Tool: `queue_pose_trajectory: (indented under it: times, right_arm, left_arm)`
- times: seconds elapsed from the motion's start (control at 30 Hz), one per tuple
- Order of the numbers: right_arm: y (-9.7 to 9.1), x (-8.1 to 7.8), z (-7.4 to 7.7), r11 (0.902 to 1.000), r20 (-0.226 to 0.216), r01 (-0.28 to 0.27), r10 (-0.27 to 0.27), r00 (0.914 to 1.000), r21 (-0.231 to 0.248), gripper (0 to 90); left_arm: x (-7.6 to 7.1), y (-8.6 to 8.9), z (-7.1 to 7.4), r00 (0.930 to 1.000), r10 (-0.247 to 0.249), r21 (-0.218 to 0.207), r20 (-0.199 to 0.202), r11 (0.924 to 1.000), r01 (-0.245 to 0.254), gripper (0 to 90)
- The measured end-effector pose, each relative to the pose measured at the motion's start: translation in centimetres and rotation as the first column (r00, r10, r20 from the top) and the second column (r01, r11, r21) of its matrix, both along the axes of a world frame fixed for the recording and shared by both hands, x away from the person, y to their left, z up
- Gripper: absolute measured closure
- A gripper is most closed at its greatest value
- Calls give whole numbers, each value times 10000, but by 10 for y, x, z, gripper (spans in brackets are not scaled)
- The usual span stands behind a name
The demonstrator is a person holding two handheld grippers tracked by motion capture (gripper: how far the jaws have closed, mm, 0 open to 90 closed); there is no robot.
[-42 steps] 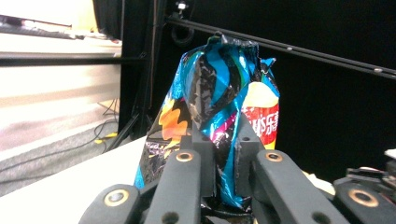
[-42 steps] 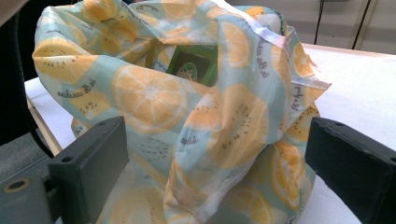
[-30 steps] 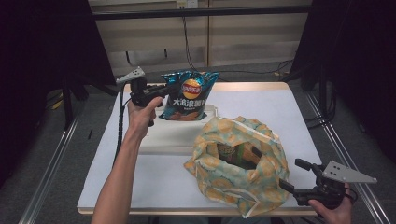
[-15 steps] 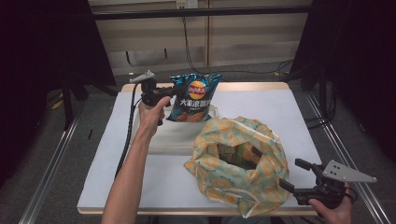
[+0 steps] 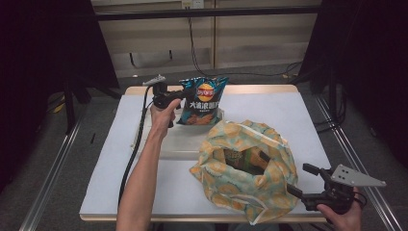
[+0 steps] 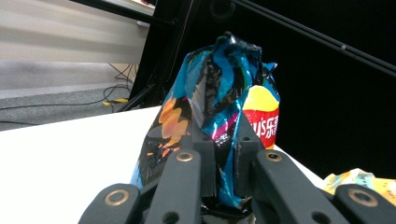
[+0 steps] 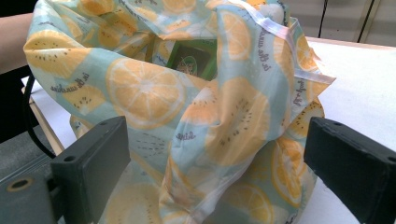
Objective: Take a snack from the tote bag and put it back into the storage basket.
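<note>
We carry the chip bag (image 5: 201, 100), pinched in our left gripper (image 6: 223, 161), toward the fabric bag (image 5: 245, 168); our right gripper (image 5: 308, 185) waits wide beside it, probably to hold its mouth open.

- Blue crinkled foil crisp bag (image 6: 219, 116): glossy, creased, light-catching film.
- Orange-slice-printed pale cloth bag (image 7: 187, 107): soft matt woven fabric, loosely folded, with smooth white tape trim.
- Black plastic left gripper (image 6: 224, 161): matt moulded jaws, brass-coloured metal rivets.
- Black plastic right gripper (image 7: 224, 168): matt, slightly grainy blocks.
- White table cover (image 5: 308, 120): smooth, matt; pale wood edge.
</note>
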State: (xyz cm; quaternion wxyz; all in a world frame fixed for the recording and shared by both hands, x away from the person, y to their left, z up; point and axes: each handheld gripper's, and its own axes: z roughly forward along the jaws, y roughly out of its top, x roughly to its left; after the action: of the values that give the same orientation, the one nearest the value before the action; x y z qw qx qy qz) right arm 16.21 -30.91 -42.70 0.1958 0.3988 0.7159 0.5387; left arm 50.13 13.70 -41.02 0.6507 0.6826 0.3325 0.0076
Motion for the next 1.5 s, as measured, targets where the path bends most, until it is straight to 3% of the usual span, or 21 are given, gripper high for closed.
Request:
queue_pose_trajectory:
  times: [0.1, 0.2, 0.33, 0.4, 0.5, 0.53, 0.57, 0.77, 0.83, 0.87, 0.93, 1.03, 1.1, 1.17, 1.27, 1.37, 1.4, 1.43, 1.47, 1.5]
  right_arm:
    - [0, 0, 0, 10000, 20, -42, 42, 10000, -20, 64]
    - [1, -1, 0, 10000, 6, -7, 7, 10000, -3, 64]
    - [0, 0, 0, 10000, 27, -3, 3, 10000, -23, 64]
    - [1, 0, 0, 10000, 31, -33, 33, 10000, -32, 64]
    - [1, 0, 0, 10000, 28, -26, 27, 10000, -42, 65]
    - [1, 0, 0, 10000, 19, -47, 47, 10000, -66, 65]
    - [1, 0, 0, 10000, 19, -47, 47, 10000, -66, 65]
    - [1, 1, -1, 9999, -29, -85, 85, 10000, -87, 65]
    - [1, 1, -1, 10000, -27, -45, 45, 10000, -28, 65]
    - [1, 1, -1, 9999, -14, -84, 84, 10000, -92, 65]
    - [1, 1, -1, 9999, -68, -94, 93, 9999, -82, 65]
    - [1, 0, -1, 9999, -25, -132, 132, 9999, -79, 68]
    - [1, 0, -1, 9999, -21, -114, 113, 9999, -89, 68]
    - [1, 0, -1, 9999, -35, -111, 111, 9999, -84, 68]
    - [2, 1, -1, 9999, -35, -46, 45, 10000, -134, 73]
    - [2, 1, 0, 9999, -27, -66, 66, 10000, -153, 73]
    - [2, 2, 0, 9998, -19, -56, 56, 10000, -175, 73]
    - [2, 2, 0, 9998, -19, -46, 46, 10000, -190, 74]
    - [2, 2, 0, 9998, -19, -46, 46, 10000, -190, 74]
    - [2, 2, 0, 9998, -14, -45, 45, 10000, -194, 74]
  left_arm:
    - [2, -1, -3, 9999, 70, 37, 89, 10000, -70, 831]
    - [4, 3, -3, 9990, 238, 646, 386, 9976, -262, 808]
    - [5, 3, -3, 9982, 309, 1005, 520, 9943, -360, 740]
    - [5, 2, -4, 9966, 448, 1491, 688, 9873, -547, 700]
    - [5, 1, -4, 9958, 433, 1631, 808, 9850, -561, 664]
    - [6, -1, -4, 9940, 585, 2033, 929, 9761, -764, 563]
    - [6, -1, -4, 9940, 585, 2033, 929, 9761, -764, 496]
    - [8, 0, -7, 9966, 612, 2427, 554, 9673, -729, 310]
    - [6, 1, -5, 9973, 547, 2328, 495, 9704, -648, 264]
    - [5, 2, -3, 9970, 566, 2121, 526, 9750, -666, 192]
    - [1, 3, -1, 9966, 765, 2060, 302, 9752, -811, 115]
    - [-4, 6, 0, 9956, 866, 2216, 349, 9708, -922, 77]
    - [-9, 12, 1, 9956, 897, 2112, 256, 9730, -931, 77]
    - [-19, 23, 3, 9937, 1074, 2274, 318, 9674, -1119, 94]
    - [-27, 30, 5, 9935, 1025, 2295, 486, 9670, -1110, 125]
    - [-42, 33, 10, 9922, 970, 2685, 788, 9564, -1148, 127]
    - [-46, 33, 11, 9924, 893, 2638, 843, 9584, -1087, 154]
    - [-49, 33, 11, 9928, 882, 2680, 812, 9575, -1070, 273]
    - [-51, 34, 9, 9952, 605, 2630, 768, 9616, -787, 273]
    - [-52, 34, 6, 9971, 276, 2689, 715, 9621, -459, 353]
